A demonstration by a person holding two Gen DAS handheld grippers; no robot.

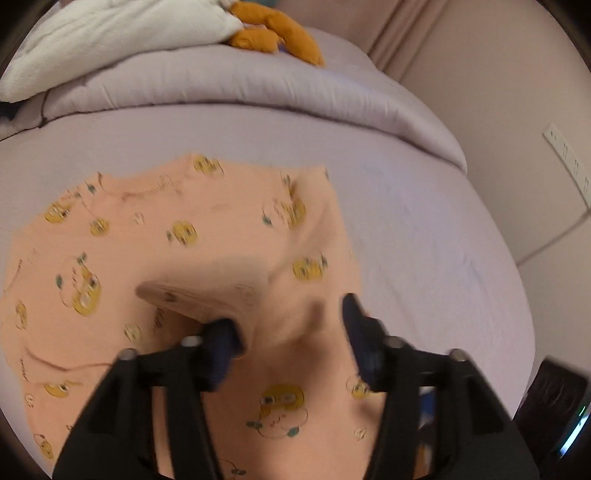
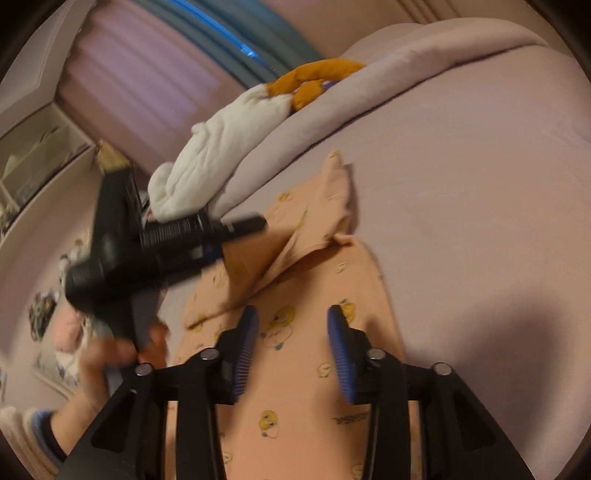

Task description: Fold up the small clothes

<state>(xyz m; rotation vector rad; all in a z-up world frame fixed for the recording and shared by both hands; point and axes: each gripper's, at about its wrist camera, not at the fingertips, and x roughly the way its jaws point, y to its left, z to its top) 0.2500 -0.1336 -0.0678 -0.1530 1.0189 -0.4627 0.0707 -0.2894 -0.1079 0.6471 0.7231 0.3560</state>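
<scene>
Lying spread across the lavender-sheeted bed (image 1: 424,221), the small peach cotton garment printed with yellow cartoon faces (image 1: 147,229) fills the lower left of the left wrist view. A fold of its fabric rises between the blue-padded fingers of the left claw (image 1: 291,328); the jaws stand wide apart, and the cloth touches the left finger, though the blur makes it hard to tell whether anything is pinched.

In the right wrist view the right claw (image 2: 291,332) hovers released over the flat lower part of the garment (image 2: 314,387), its ribbed blue pads apart with nothing between them. Beyond it, the left claw (image 2: 243,225) reaches in from the left, at a lifted flap of peach fabric. A rolled lavender quilt (image 1: 240,88) runs along the bed's far side, with a white cushion (image 1: 110,33) and an orange plush toy (image 1: 280,33) upon it.
</scene>
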